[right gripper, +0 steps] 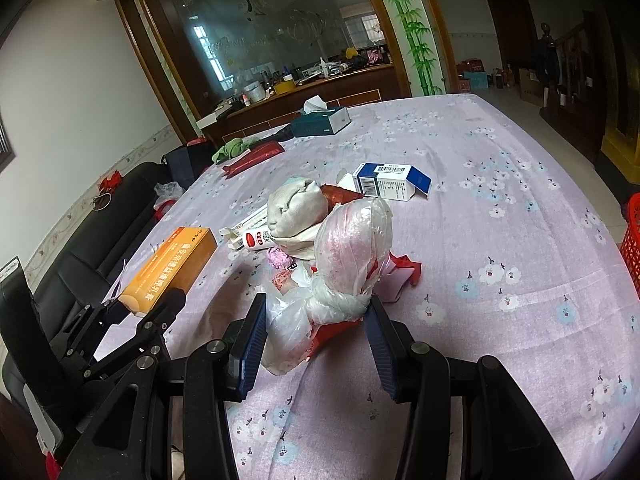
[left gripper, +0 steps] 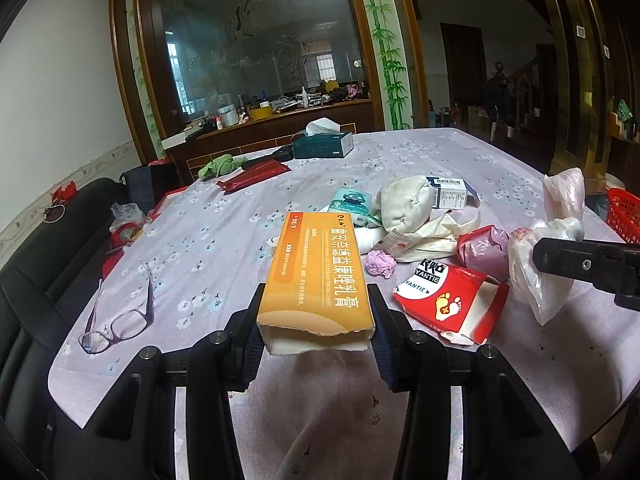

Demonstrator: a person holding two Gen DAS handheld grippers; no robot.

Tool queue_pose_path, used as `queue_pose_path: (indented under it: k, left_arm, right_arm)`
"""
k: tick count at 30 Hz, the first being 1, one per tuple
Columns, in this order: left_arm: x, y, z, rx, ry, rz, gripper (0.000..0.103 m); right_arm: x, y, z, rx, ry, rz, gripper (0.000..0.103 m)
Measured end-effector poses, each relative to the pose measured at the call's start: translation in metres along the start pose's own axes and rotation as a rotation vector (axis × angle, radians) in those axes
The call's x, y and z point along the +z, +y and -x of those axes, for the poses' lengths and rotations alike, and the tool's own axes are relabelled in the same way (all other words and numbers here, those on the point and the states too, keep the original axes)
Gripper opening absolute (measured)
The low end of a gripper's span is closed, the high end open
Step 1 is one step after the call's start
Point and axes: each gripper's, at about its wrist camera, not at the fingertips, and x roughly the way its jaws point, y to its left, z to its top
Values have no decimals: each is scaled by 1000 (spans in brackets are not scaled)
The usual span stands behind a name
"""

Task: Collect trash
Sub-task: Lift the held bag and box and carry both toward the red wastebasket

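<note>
An orange carton (left gripper: pixel 316 276) with its torn end toward the camera sits between the pads of my left gripper (left gripper: pixel 316 336), which is shut on it just above the floral tablecloth (left gripper: pixel 420 152). The right wrist view shows the same carton (right gripper: pixel 172 264) at the left. My right gripper (right gripper: pixel 316 332) is shut on the knotted neck of a clear plastic bag (right gripper: pixel 352 240) that stands upright with pinkish contents. The trash pile behind holds a red foot-patch packet (left gripper: pixel 448 300), a crumpled purple ball (left gripper: pixel 380 264), a white cloth bundle (right gripper: pixel 296 208) and a blue-and-white box (right gripper: pixel 392 180).
Purple-framed glasses (left gripper: pixel 120 320) lie at the table's left edge. A tissue box (left gripper: pixel 322 144), a red packet (left gripper: pixel 256 174) and a green cloth (left gripper: pixel 218 166) sit at the far side. A red basket (left gripper: pixel 624 216) stands off the right edge. A black sofa (left gripper: pixel 40 260) runs along the left.
</note>
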Motion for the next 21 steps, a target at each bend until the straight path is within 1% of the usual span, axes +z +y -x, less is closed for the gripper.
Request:
queue_pose_path:
  k: [21]
  left_arm:
    - [8, -5, -1, -19, 3, -23, 45]
  right_arm:
    - [4, -9, 3, -5, -4, -26, 52]
